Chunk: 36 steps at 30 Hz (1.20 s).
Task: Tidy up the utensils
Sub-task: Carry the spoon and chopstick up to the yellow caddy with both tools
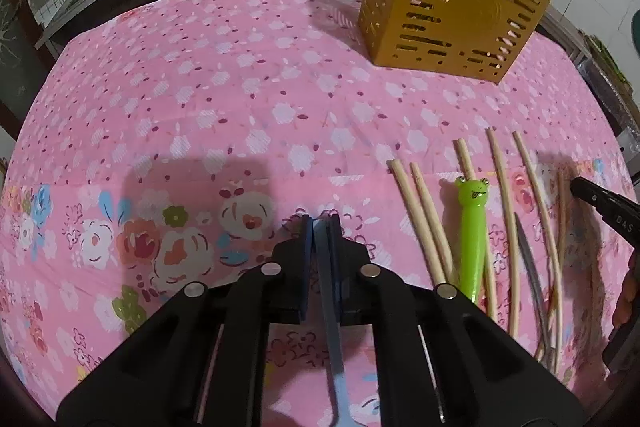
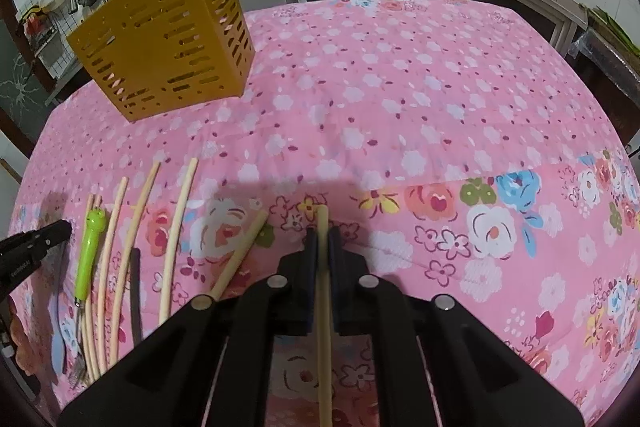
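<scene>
Your left gripper (image 1: pixel 320 223) pointed steeply down at the pink floral tablecloth (image 1: pixel 200 99), low centre of its frame, jaws clamped on a thin blue-grey handle (image 1: pixel 330 307) that ran back between the fingers toward the bottom edge; what utensil it belonged to could not be told. Your right gripper (image 2: pixel 322 233) sat at a similar downward tilt, jaws closed on one chopstick (image 2: pixel 323 287), its tip poking just past the fingertips.

The yellow slotted utensil holder (image 1: pixel 448 11) stood upright at the upper right of the left view, upper left of the right view, well apart from both grippers. Open cloth lay between you and it. The table's far edge met dark counters and cabinets.

Loose pieces lay lower right in the left view: six pale chopsticks (image 1: pixel 420 219) roughly parallel, one green frog-handled utensil (image 1: pixel 474 235) among them, one dark slim utensil (image 1: pixel 528 267) beside it. In the right view one more chopstick (image 2: pixel 240 255) lay angled just left of your right gripper.
</scene>
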Available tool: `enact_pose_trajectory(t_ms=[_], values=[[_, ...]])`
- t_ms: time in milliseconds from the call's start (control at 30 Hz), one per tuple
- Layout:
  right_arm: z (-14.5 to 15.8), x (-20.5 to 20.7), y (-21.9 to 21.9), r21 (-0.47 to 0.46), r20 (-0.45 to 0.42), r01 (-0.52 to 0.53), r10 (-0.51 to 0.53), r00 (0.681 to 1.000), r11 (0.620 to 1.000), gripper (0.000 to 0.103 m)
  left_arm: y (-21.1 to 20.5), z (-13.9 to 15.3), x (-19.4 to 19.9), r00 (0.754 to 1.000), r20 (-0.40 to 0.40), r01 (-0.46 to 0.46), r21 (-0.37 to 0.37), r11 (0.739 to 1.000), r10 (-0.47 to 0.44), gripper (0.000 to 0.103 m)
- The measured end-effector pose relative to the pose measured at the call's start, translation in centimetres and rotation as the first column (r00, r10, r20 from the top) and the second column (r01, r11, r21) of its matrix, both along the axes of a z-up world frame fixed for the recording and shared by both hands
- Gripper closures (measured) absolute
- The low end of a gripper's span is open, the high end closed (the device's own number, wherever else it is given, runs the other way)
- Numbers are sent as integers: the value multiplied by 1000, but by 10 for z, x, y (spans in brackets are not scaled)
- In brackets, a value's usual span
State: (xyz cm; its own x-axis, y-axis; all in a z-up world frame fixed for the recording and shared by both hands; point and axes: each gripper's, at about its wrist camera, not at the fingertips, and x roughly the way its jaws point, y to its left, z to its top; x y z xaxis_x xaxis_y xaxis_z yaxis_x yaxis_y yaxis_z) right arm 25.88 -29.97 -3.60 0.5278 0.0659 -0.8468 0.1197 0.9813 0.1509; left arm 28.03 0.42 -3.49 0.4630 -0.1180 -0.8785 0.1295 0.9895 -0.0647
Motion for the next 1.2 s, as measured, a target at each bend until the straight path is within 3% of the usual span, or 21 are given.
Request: enact_pose_trajectory(t_ms=[233, 500, 833, 1200], values=[[23, -4, 5, -6, 68, -10, 11, 998, 1000, 97, -1, 26, -8, 996, 91, 8, -32, 999, -5, 97], [61, -11, 6, 12, 210, -7, 4, 978, 1000, 97, 7, 72, -19, 966, 257, 0, -79, 997, 21, 97], [104, -14, 9, 3, 427, 9, -10, 904, 1000, 97, 3, 107, -21, 913, 406, 11, -96, 995, 29, 97], [128, -3, 5, 26, 542, 6, -19, 840, 1000, 97, -2, 133, -10, 879, 477, 40, -102, 994, 14, 97]])
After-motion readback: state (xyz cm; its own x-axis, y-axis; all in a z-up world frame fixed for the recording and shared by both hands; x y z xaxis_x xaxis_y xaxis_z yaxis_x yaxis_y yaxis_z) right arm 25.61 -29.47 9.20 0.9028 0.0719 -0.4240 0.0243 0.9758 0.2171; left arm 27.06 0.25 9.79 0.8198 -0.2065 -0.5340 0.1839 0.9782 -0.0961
